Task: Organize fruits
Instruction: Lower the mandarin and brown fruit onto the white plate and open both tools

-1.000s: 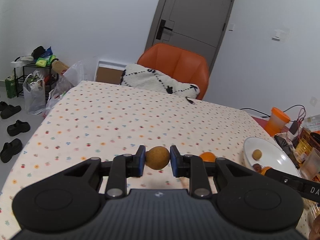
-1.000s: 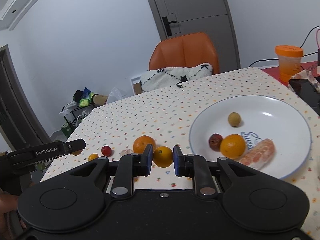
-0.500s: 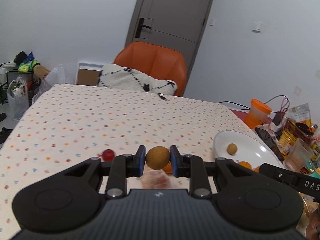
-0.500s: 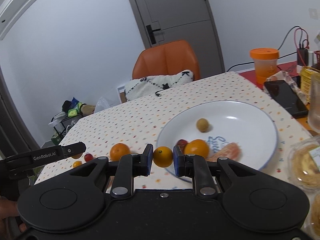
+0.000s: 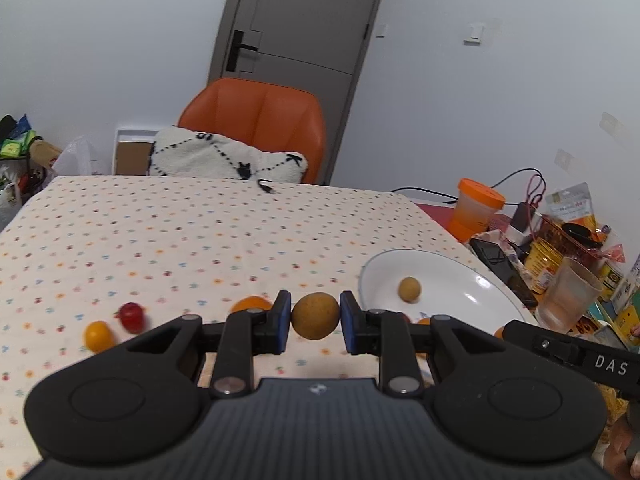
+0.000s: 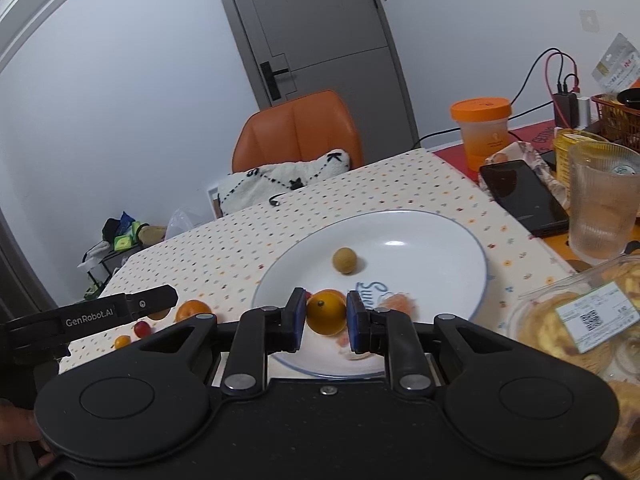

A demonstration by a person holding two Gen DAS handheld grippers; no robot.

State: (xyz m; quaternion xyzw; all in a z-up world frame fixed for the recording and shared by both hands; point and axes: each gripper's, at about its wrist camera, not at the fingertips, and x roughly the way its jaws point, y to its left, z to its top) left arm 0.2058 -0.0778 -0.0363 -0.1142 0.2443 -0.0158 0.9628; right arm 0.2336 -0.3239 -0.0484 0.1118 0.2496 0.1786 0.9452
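My left gripper [image 5: 315, 316] is shut on a round brown fruit [image 5: 315, 315], held above the spotted tablecloth just left of the white plate [image 5: 472, 280]. My right gripper [image 6: 326, 312] is shut on a small orange fruit [image 6: 326, 311], held over the near part of the plate [image 6: 420, 236]. On the plate lie a second brown fruit [image 6: 345, 260] and peeled orange segments [image 6: 396, 304]. Left on the cloth are an orange [image 6: 192, 309], a red fruit [image 5: 131, 315] and a small yellow fruit [image 5: 97, 335].
An orange-lidded cup [image 6: 482, 130], a black phone [image 6: 520, 196], a ribbed glass [image 6: 600, 208] and a clear pastry box [image 6: 580, 312] crowd the plate's right side. An orange chair [image 5: 256, 116] with a white cushion stands behind the table.
Both grippers have swung right toward the plate with their fruits still held. The right gripper now hangs over the plate's near part; the left one has come close to its left rim.
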